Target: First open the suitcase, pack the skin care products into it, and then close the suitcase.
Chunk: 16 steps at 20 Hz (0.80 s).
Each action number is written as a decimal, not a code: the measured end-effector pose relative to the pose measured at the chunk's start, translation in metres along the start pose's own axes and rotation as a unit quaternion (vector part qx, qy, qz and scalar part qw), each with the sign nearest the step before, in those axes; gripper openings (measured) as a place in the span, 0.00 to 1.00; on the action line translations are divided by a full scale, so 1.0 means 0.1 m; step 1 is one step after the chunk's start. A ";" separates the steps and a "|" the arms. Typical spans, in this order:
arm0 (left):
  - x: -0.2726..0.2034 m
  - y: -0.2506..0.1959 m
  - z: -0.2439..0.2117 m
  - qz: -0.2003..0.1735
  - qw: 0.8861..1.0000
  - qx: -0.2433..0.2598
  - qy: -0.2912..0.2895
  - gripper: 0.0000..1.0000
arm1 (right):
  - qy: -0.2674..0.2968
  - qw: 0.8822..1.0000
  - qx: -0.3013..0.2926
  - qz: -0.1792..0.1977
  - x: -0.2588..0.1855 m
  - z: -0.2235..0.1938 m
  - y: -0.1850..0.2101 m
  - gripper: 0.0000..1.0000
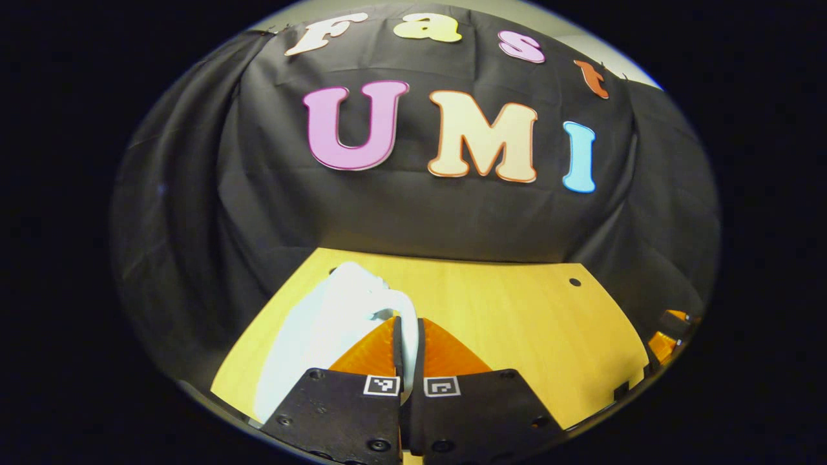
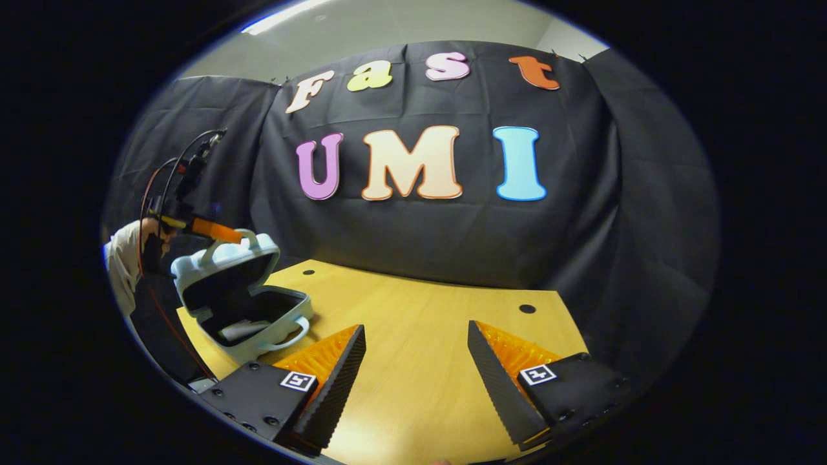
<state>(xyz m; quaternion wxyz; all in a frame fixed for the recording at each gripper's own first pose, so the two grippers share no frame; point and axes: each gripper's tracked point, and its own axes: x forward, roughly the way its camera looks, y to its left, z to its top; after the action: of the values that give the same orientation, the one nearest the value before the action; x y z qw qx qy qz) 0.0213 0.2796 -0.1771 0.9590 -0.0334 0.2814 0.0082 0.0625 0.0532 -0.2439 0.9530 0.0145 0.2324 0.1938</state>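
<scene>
The suitcase (image 2: 240,294), a small pale case with a dark lining, sits on the left part of the wooden worktop (image 2: 420,323) in the right gripper view, its lid tilted up and partly open over the lower shell. Inside the lower shell lies a pale item (image 2: 242,330), most likely one of the skin care products, though it is too small to tell more. One carry handle (image 2: 287,339) droops from the front of the lower shell toward the worktop; the other handle is on the raised lid's top edge. The left gripper (image 2: 223,234) reaches in from the left to that top edge, a person's hand and sleeve (image 2: 123,258) behind it with cables looping above. In the left gripper view, the left gripper (image 1: 409,352) has its fingers pressed together on the thin white lid handle (image 1: 400,316), with the pale lid (image 1: 323,336) sloping down to the left just beside them. The right gripper (image 2: 417,374) hovers above bare worktop, well apart from the suitcase, its fingers spread wide with nothing between them.
</scene>
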 end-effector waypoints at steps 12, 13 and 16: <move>-0.12 -0.77 0.01 -0.009 0.998 0.014 -0.068 0.78 | -0.063 0.997 0.006 -0.032 -0.10 0.71 0.11 0.98; -0.20 -0.81 0.14 -0.010 0.996 0.022 -0.090 0.78 | -0.084 0.996 0.001 -0.043 -0.10 0.85 0.10 0.98; -0.44 -0.88 0.59 -0.004 0.986 0.044 -0.160 0.93 | -0.127 0.989 0.003 -0.070 -0.15 1.25 0.14 0.99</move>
<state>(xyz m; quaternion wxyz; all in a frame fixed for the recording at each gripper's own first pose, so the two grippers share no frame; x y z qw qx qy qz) 0.0189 0.1957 -0.0979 0.9922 0.0093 0.1246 -0.0028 0.1013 0.0681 -0.1240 0.9859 0.0261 0.1102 0.1229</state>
